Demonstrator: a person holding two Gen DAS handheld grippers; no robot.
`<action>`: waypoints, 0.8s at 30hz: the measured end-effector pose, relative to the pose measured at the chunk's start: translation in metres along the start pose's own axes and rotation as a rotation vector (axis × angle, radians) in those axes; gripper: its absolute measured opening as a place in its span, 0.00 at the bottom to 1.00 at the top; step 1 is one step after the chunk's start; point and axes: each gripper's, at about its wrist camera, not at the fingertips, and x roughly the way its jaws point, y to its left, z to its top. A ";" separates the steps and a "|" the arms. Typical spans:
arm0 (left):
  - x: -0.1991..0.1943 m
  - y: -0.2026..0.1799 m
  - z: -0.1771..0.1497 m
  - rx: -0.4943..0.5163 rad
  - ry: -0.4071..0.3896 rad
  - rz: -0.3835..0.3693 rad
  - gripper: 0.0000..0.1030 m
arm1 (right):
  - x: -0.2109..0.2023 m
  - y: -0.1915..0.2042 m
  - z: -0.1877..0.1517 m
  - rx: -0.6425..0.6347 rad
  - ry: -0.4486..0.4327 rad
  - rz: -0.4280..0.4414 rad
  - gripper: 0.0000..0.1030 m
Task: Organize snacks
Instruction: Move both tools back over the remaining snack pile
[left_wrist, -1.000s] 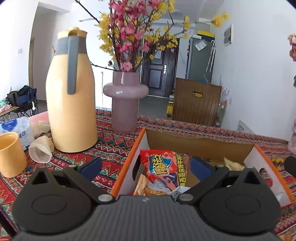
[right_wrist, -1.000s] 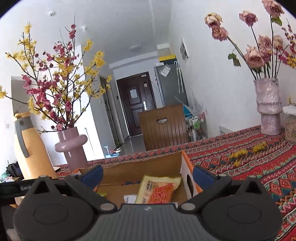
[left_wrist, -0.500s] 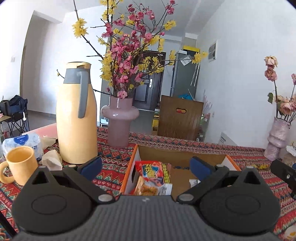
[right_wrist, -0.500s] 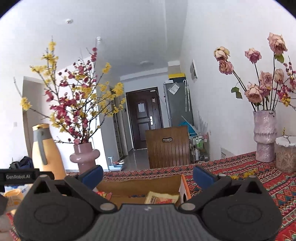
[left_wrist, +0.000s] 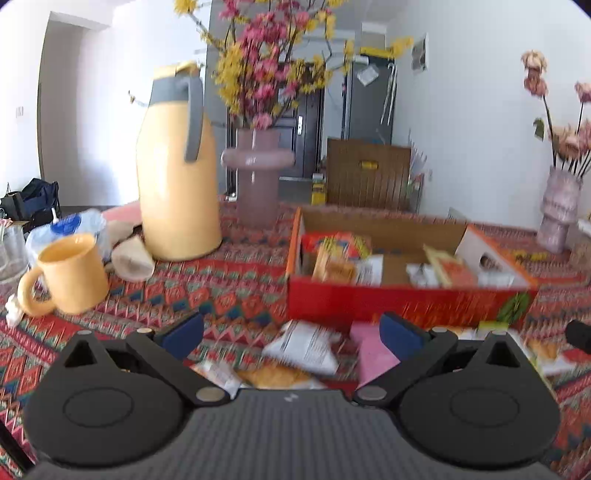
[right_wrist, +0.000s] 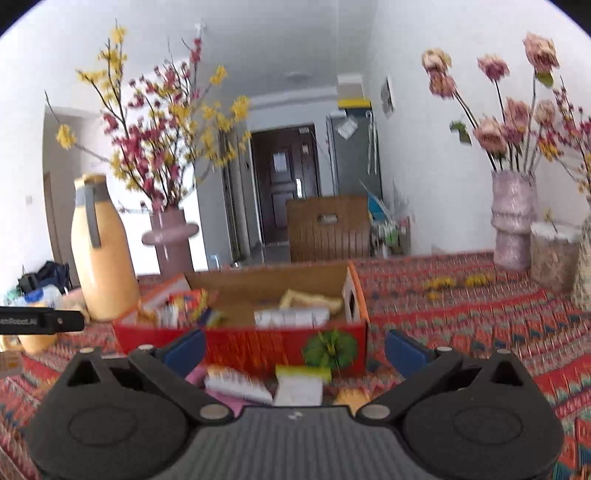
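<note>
Warm reds and yellows everywhere we look.

We see a surface cloth (left_wrist: 236, 295) in red geometric zigzags, a red box (left_wrist: 406, 302) with orange rim and a green print, a yellow jug (left_wrist: 177, 184) with grey handle, a yellow mug (left_wrist: 72, 273), a mauve vase (left_wrist: 256, 177), pink-and-yellow blossoms (left_wrist: 266, 70), and black claws with blue pads (left_wrist: 183, 334).

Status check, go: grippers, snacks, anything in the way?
Left gripper and right gripper open, empty. Loose snack packets before the red box. Nothing blocking.

Open-topped box (left_wrist: 406, 301) reachable from above, loose packets (left_wrist: 306, 347) crowding its front, jug (left_wrist: 177, 177) left.
</note>
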 end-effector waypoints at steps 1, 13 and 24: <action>0.001 0.003 -0.006 0.004 0.009 0.002 1.00 | 0.000 -0.002 -0.006 0.002 0.016 -0.005 1.00; 0.014 0.013 -0.038 0.009 0.013 -0.007 1.00 | 0.012 -0.021 -0.042 0.069 0.086 -0.029 1.00; 0.016 0.017 -0.040 -0.017 0.025 -0.058 1.00 | 0.013 -0.026 -0.043 0.104 0.086 -0.029 1.00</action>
